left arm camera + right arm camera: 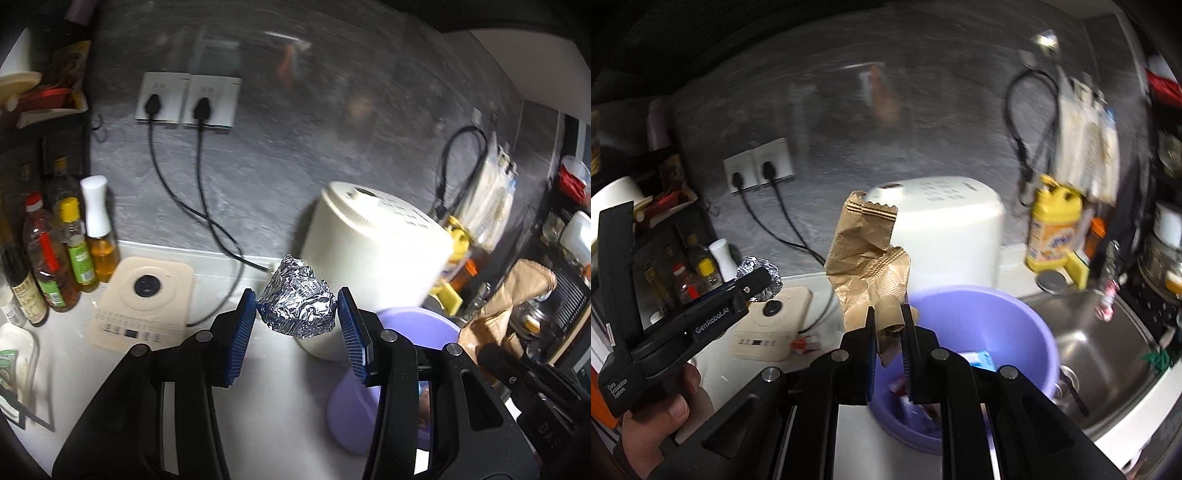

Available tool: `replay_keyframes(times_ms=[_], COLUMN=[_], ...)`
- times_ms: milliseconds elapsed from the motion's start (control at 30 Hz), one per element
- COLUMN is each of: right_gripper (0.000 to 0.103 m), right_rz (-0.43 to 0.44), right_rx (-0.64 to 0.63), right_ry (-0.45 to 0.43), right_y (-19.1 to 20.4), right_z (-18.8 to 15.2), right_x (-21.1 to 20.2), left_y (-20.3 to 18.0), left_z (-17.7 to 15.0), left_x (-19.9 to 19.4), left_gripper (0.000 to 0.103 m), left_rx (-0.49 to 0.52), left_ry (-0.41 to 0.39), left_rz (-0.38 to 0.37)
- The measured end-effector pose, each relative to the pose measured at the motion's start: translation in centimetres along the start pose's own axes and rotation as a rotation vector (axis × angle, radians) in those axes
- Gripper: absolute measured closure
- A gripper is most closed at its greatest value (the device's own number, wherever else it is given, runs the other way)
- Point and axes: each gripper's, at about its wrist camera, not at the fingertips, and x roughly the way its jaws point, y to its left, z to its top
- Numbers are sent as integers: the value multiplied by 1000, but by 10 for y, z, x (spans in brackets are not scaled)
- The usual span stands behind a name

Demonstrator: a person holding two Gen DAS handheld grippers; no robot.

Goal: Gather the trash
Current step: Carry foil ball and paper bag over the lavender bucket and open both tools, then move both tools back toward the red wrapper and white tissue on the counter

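Your left hand-held gripper (297, 312) is clenched on a crumpled ball of foil (297, 301), its blue pads pressing the ball from both sides at the centre of the left wrist view. The underside of the ball hangs free above the white counter (273, 387). In the right wrist view that same gripper (759, 282) sits at the left of the frame, and its black body covers most of the foil (757, 267), so only a silver edge shows.

Your right hand-held gripper (888, 326) is grasping a creased brown paper bag (868, 266) by its lower end; the bag stands up past the pads, in front of the white appliance (945, 229). Where the paper runs down between the pads it is dark and hard to read.

The purple bucket (1015, 325) stands at lower centre right, its near rim cut off by the gripper's arms. Scraps lie inside it, but they are shadowed and I cannot tell what they are. The steel sink (1108, 354) at right is blurred, as are the things hanging on the wall above it. Your hand (661, 413) shows only in part at lower left.
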Motion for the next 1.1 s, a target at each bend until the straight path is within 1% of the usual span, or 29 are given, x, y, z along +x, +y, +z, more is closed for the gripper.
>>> replay_keyframes(times_ms=[67, 133, 167, 200, 300, 333, 533, 733, 833, 867, 900, 933, 967, 1033, 1100], right_gripper=[83, 70, 67, 61, 58, 55, 54, 54, 54, 54, 54, 54, 54, 54, 54], right_rz=[-23, -30, -37, -38, -38, -37, -61, -115, -138, -146, -149, -154, -156, -154, -145], right_rx=[34, 58, 72, 81, 98, 103, 133, 189, 206, 213, 218, 221, 222, 220, 213], right_ry=[17, 28, 34, 35, 40, 41, 35, 25, 22, 21, 20, 19, 20, 22, 29], right_y=[-15, -24, -29, -33, -38, -40, -47, -61, -68, -70, -72, -73, -73, -73, -73], right_z=[-6, -12, -17, -19, -25, -27, -34, -41, -44, -45, -45, -45, -46, -45, -45], right_x=[2, 3, 3, 3, 2, 1, -6, -16, -19, -21, -21, -22, -22, -21, -18], left_y=[-11, -20, -25, -28, -34, -35, -50, -64, -74, -76, -78, -79, -79, -74, -67], left_z=[-4, -9, -11, -13, -16, -16, -16, -23, -26, -27, -27, -27, -26, -22, -19], left_x=[2, 3, 4, 5, 7, 8, 11, 26, 32, 33, 34, 33, 32, 32, 33], left_gripper=[57, 57, 57, 57, 57, 57, 57, 57, 56, 46, 28, 22, 16, 15, 10], left_rx=[22, 42, 55, 62, 80, 86, 113, 138, 149, 150, 151, 152, 148, 134, 111], left_ry=[10, 21, 28, 33, 47, 49, 55, 93, 115, 124, 125, 114, 97, 92, 87], left_rz=[-10, -18, -20, -22, -25, -27, -78, -135, -182, -216, -231, -236, -227, -209, -181])
